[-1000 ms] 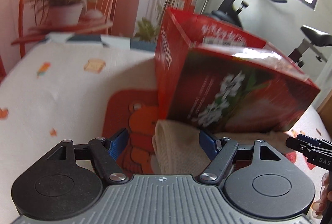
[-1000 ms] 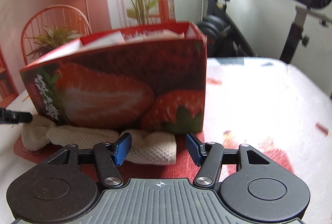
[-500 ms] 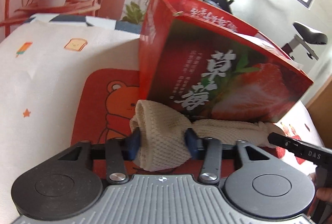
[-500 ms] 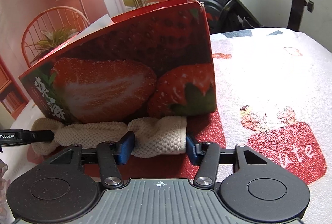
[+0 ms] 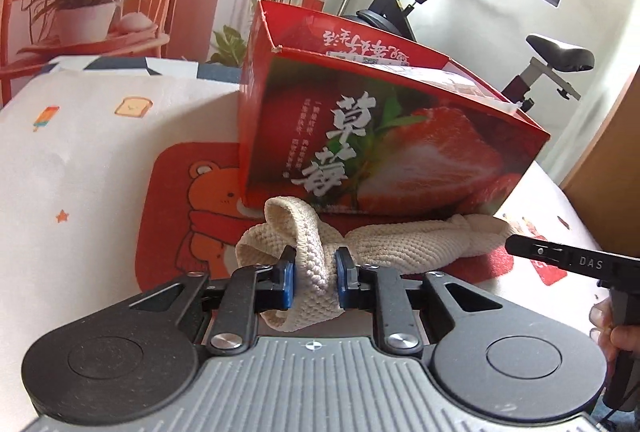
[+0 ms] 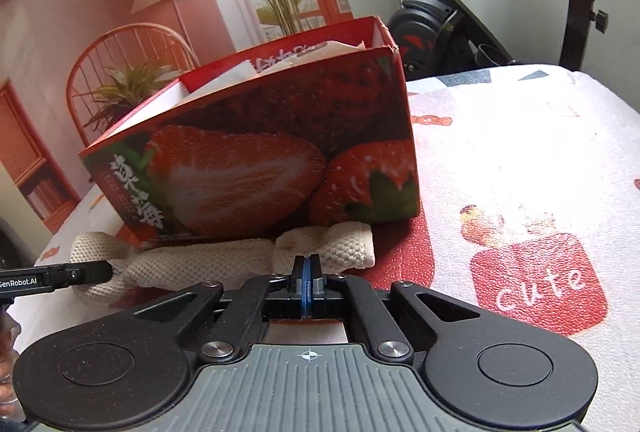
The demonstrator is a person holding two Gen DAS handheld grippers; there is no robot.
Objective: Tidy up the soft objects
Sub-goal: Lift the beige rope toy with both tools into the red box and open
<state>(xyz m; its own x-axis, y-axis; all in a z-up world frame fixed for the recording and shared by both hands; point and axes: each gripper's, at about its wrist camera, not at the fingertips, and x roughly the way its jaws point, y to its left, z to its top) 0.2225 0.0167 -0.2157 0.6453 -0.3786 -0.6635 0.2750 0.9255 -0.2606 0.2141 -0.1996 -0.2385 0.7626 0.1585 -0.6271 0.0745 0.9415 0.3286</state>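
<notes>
Two grippers work one knitted cloth point(image 5: 404, 244) beside the strawberry box point(image 5: 384, 147): left gripper point(image 5: 315, 278) pinches its bunched end, right gripper point(image 6: 307, 286) is fully closed, apparently catching nothing, likely for lifting.

1. The left gripper point(image 5: 314, 278) tilts downward; its jaws have just been closing and now pinch the cream knitted cloth point(image 5: 308, 252).
2. The right gripper point(image 6: 307, 274) tilts down too, jaws just closed together, blue pads touching, nothing visible between them.
</notes>
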